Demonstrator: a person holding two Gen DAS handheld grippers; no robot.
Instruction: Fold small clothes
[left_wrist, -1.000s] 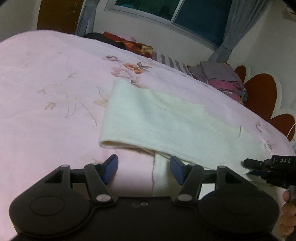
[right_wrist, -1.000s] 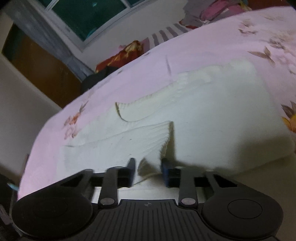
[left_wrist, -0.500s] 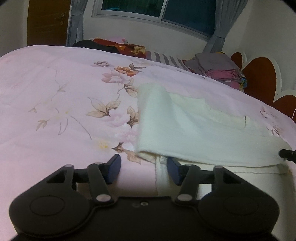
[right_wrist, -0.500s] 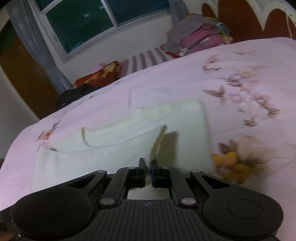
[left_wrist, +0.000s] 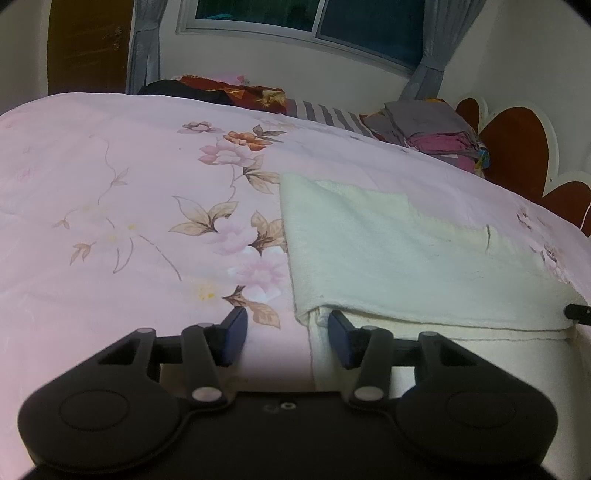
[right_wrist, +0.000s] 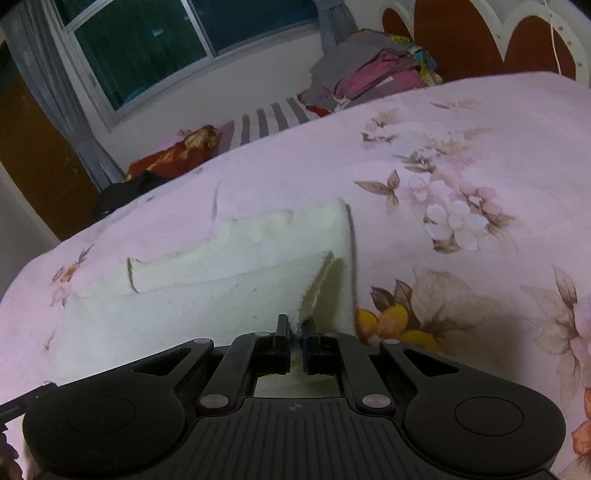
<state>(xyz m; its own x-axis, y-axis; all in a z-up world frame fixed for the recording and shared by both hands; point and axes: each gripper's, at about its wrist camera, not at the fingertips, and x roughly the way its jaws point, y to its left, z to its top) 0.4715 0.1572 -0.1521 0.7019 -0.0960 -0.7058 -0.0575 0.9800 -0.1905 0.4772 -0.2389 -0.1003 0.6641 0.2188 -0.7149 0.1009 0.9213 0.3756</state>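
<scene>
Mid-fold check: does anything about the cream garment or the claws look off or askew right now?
Nothing damaged. The right claw is shut on the cream garment corner, lifting it in a peak. The left claw has been closing, but its pads press nothing: it straddles the lower layer's edge, so that side lies ungripped.

**Colours & patterns**

Bedspread (left_wrist: 110, 192): pale pink w/ floral print – tan leaves, pink & white blooms, some orange/yellow flowers. Garment (left_wrist: 388, 251): plain cream-white, fuzzy knit. Grippers: black bodies, blue pads (left_wrist: 232, 334). Clothes pile (right_wrist: 373, 70): grey, magenta, bits of yellow/blue. Striped cloth (right_wrist: 269, 118): grey & white. Headboard (left_wrist: 517, 147): red-brown w/ white edging. Curtains (left_wrist: 142, 44): grey.
</scene>
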